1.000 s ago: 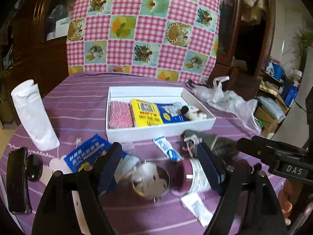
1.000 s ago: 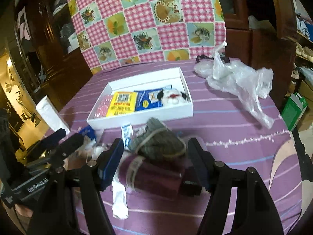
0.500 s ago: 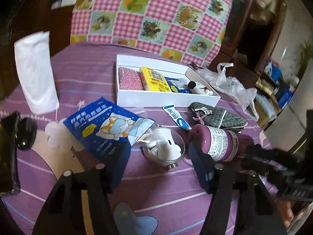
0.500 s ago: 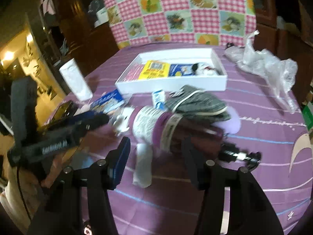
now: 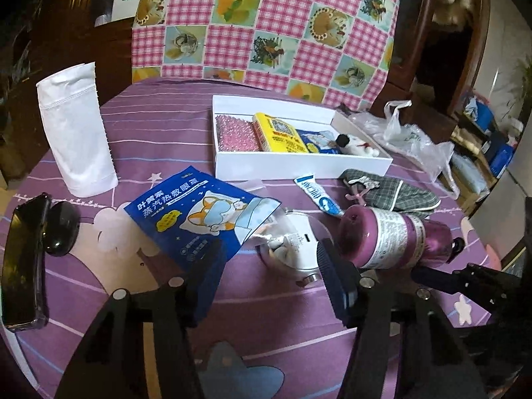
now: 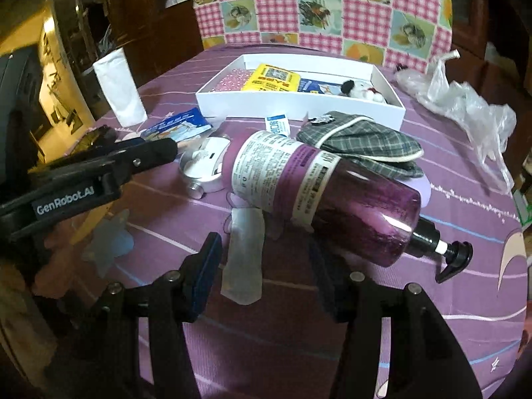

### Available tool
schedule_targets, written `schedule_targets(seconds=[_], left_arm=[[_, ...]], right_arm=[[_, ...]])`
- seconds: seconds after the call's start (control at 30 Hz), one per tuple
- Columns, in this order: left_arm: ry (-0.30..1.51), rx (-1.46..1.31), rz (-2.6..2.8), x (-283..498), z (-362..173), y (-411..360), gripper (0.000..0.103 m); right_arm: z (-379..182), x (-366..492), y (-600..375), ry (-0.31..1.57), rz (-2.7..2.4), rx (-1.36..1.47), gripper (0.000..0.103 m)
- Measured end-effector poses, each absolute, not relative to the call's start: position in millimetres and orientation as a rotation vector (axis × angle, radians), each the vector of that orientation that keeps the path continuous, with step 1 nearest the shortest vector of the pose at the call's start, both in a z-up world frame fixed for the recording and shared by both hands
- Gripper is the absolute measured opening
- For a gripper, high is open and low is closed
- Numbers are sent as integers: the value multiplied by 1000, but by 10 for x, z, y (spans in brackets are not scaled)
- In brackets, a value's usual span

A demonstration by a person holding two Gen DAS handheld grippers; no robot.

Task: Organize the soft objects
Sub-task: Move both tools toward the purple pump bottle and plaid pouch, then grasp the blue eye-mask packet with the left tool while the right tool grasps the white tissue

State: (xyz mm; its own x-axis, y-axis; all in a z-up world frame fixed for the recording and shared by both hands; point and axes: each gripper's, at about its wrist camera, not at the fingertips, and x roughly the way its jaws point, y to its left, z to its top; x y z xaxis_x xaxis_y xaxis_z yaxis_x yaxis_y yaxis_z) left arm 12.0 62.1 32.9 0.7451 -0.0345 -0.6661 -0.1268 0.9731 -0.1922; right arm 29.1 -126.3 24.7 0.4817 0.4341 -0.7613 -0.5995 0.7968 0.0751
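A white box (image 5: 299,168) (image 6: 299,103) on the purple tablecloth holds a pink pad, a yellow packet, a blue packet and a small plush toy (image 5: 355,144) (image 6: 360,90). A grey plaid pouch (image 5: 392,191) (image 6: 362,143) lies in front of it. A blue eye-mask packet (image 5: 196,219) (image 6: 179,126) lies to the left. My left gripper (image 5: 269,282) is open and empty, just short of the packet and a round silver case (image 5: 292,249). My right gripper (image 6: 266,272) is open and empty over a small clear sachet (image 6: 246,259), beside a lying purple pump bottle (image 6: 332,196).
A white pouch (image 5: 76,129) stands at the left. A black phone (image 5: 23,259) and a dark round object lie at the table's left edge. A small blue-white tube (image 5: 317,196) lies by the box. A crumpled plastic bag (image 5: 409,136) sits at the right. A chequered cloth hangs behind.
Both grippers have pulled back and risen from the table. The left one has swung left, so the blue packet now lies in full view. The jaws stay open.
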Motion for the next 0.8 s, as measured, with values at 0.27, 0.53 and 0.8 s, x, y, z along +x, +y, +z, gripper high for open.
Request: schedule_targets(seconds=[0.27,0.53,0.8], left_arm=[[774,-142,60,112,299,472,57],[799,-136,13,104,274,418,57],[828,-216,-7,150,228,541,57]], right_arm=[[148,295,-1191,919,676,-238,47],[146,225,-1137,882,656,-326,20],[194,212,-1158,895,731,-262,15]])
